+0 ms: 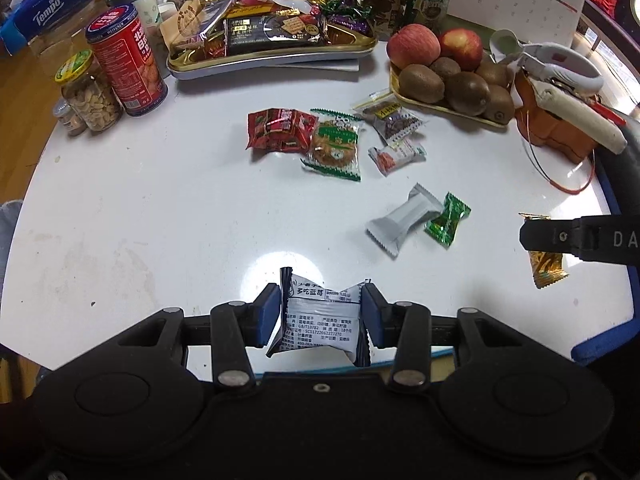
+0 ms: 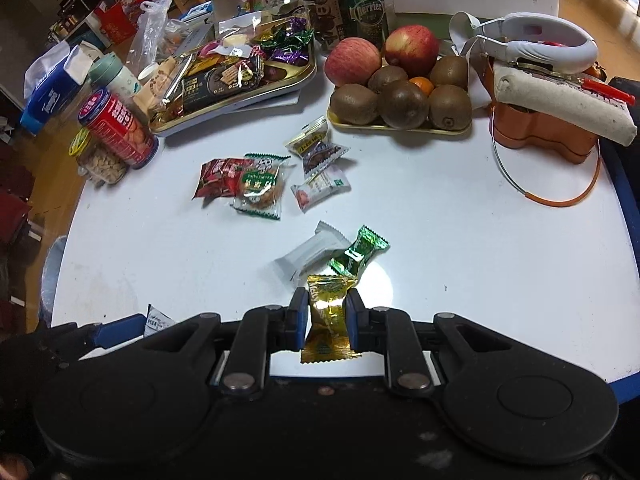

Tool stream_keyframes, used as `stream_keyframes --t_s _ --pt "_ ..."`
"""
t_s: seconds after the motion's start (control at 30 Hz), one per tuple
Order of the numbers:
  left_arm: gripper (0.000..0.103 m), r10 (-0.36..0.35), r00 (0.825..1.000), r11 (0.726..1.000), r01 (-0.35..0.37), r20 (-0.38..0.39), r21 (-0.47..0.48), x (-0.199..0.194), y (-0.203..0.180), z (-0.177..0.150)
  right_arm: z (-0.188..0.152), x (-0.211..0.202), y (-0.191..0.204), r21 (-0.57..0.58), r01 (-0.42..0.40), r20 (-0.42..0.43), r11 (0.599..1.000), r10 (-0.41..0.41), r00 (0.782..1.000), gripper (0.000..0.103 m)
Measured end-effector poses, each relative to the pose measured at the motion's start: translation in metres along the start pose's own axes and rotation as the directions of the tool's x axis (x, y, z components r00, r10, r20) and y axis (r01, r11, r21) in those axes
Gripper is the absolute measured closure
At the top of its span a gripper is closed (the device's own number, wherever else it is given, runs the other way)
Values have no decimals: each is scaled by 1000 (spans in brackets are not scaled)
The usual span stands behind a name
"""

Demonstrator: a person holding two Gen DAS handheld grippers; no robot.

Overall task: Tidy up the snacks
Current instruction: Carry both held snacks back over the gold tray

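Observation:
My left gripper (image 1: 320,312) is shut on a white and black snack packet (image 1: 320,326), held just above the white table's near edge. My right gripper (image 2: 328,320) is shut on a gold candy wrapper (image 2: 327,320); it shows at the right of the left wrist view (image 1: 544,266). Loose on the table lie a red packet (image 1: 280,130), a green-edged cookie packet (image 1: 335,145), a dark packet (image 1: 392,118), a small white packet (image 1: 396,154), a grey-white bar (image 1: 404,218) and a green candy (image 1: 447,219). A gold tray (image 1: 280,58) at the back holds several snacks.
A fruit tray (image 1: 448,106) with apples and kiwis stands back right. An orange tin (image 1: 560,132) with a white roll sits at the right edge. A red can (image 1: 126,62), a nut jar (image 1: 90,94), a tissue pack (image 1: 44,4) and a green can (image 1: 430,0) crowd the back.

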State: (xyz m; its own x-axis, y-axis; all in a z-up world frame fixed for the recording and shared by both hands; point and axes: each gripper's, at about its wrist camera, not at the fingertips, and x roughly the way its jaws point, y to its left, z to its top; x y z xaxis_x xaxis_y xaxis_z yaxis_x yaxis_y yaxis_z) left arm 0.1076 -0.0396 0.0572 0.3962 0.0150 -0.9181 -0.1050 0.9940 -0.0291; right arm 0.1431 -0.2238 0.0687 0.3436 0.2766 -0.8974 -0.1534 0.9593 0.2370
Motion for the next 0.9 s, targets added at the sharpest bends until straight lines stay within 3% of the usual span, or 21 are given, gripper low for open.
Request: stream_keyframes --t_s 0.13,0.4,0.57,0.9 --pt "52 11 1000 1000 -11 -10 27 -3 -6 -23 -28 -7 -1 1 -12 -23 1000 12 1000 82" --pt "51 -38 998 998 40 -58 43 -5 -19 -59 -76 -9 1 -3 -25 -106 1000 24 994 82" --pt "56 -29 996 999 32 -80 37 -3 -21 -71 -90 -9 1 -5 -46 -137 999 45 990 82" --pt "54 -36 993 999 36 -114 -3 4 -16 -78 -98 -2 11 -85 -1 -172 996 -14 985 77"
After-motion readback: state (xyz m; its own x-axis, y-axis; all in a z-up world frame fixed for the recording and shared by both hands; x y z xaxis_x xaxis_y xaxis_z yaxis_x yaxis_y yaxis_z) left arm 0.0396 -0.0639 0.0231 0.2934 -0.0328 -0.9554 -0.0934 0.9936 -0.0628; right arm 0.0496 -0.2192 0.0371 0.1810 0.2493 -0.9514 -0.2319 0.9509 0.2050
